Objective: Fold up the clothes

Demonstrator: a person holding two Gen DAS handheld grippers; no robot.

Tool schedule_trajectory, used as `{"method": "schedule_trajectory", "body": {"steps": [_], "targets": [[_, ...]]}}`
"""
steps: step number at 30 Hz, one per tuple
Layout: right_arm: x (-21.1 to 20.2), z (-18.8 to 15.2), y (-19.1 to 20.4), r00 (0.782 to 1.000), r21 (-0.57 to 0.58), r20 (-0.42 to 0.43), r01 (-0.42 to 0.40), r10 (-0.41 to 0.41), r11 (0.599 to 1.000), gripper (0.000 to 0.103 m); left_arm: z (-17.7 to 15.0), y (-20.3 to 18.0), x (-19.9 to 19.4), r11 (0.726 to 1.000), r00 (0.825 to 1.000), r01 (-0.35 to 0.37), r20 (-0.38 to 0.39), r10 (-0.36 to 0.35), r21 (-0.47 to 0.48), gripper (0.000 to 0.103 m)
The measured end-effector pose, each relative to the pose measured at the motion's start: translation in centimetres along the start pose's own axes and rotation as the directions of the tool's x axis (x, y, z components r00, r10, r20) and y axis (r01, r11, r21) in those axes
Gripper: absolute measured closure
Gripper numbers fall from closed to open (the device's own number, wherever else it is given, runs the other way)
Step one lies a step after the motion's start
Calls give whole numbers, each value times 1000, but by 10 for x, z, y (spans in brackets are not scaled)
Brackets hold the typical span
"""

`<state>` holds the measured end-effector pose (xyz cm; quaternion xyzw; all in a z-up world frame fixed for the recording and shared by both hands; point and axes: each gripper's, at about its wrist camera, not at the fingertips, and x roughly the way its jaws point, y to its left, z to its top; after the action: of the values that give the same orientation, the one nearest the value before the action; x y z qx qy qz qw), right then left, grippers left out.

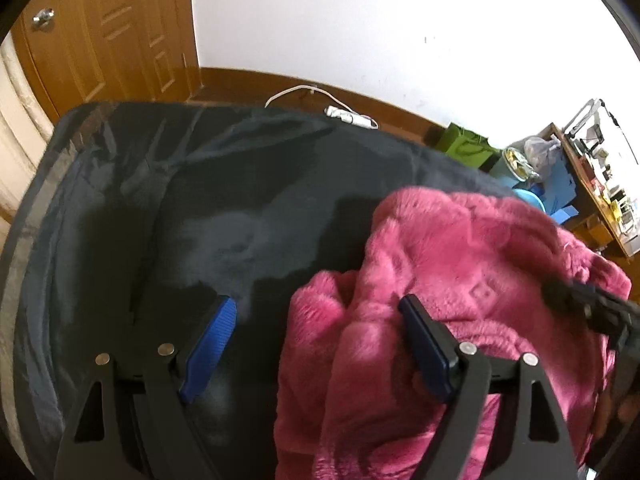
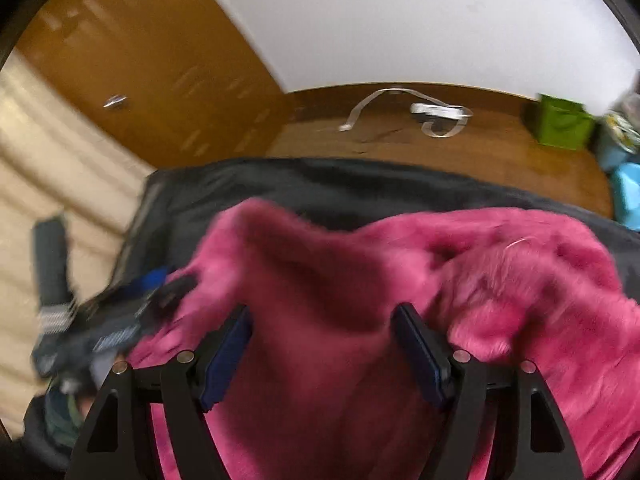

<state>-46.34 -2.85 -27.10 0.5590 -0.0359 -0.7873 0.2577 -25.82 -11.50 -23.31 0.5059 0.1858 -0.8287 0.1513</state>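
Observation:
A fluffy pink garment lies bunched on a dark sheet that covers the bed. My left gripper is open; its right finger rests on the pink pile and its left finger hangs over bare sheet. The right gripper enters that view from the right edge, over the garment. In the right wrist view the pink garment fills the lower frame, and my right gripper stands open with fleece between and under its fingers. The left gripper shows blurred at the left, at the garment's edge.
Beyond the bed is a wooden floor with a white power strip and cable. A wooden door stands at the left, a green bag and a cluttered desk at the right. A cream radiator-like panel is on the left.

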Motion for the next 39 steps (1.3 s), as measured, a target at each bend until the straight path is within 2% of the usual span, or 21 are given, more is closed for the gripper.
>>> {"method": "schedule_trajectory", "body": {"steps": [3, 5, 9, 11, 13, 15, 18, 22, 26, 28, 31, 35, 39], "targets": [[8, 4, -2, 1000, -1, -25, 4, -4, 1000, 27, -1, 0, 3, 1000, 1000, -2, -5, 2, 0, 14], [0, 4, 5, 1000, -40, -11, 18, -18, 999, 27, -1, -1, 0, 1000, 1000, -8, -5, 8, 1, 14], [-51, -11, 9, 994, -80, 102, 40, -32, 996, 27, 1, -11, -17, 1000, 1000, 1, 17, -1, 6, 14], [-81, -20, -3, 983, -54, 162, 91, -81, 994, 27, 2, -19, -29, 1000, 999, 24, 32, -24, 13, 14], [-97, -26, -18, 973, -14, 182, 145, -140, 989, 27, 1, -36, -39, 998, 998, 45, 49, -47, 52, 14], [-113, -38, -40, 958, 26, 183, 219, -220, 975, 27, -4, -57, -46, 992, 996, 66, 56, -73, 111, 14], [-121, -52, -77, 929, 92, 134, 335, -345, 938, 27, -14, -73, -42, 982, 997, 58, 37, -66, 177, 14], [-107, -58, -118, 917, 157, 66, 379, -393, 912, 27, -20, -75, -31, 978, 999, 26, 26, -32, 209, 14], [-83, -64, -143, 919, 145, 11, 389, -395, 910, 25, -23, -71, -24, 973, 999, 0, 34, -8, 229, 10], [-80, -65, -144, 906, 97, 13, 420, -423, 902, 23, -25, -68, -20, 972, 999, -12, 37, 4, 237, 9], [-95, -71, -140, 905, 94, 35, 420, -425, 903, 22, -28, -64, -24, 982, 1000, -17, 25, 13, 189, 9], [-118, -81, -133, 906, 99, 66, 411, -418, 906, 22, -38, -70, -52, 980, 998, -34, 60, 22, 199, 9], [-156, -107, -111, 929, 86, 141, 333, -342, 939, 22, -58, -74, -74, 972, 998, 15, 62, -30, 234, 9]]}}
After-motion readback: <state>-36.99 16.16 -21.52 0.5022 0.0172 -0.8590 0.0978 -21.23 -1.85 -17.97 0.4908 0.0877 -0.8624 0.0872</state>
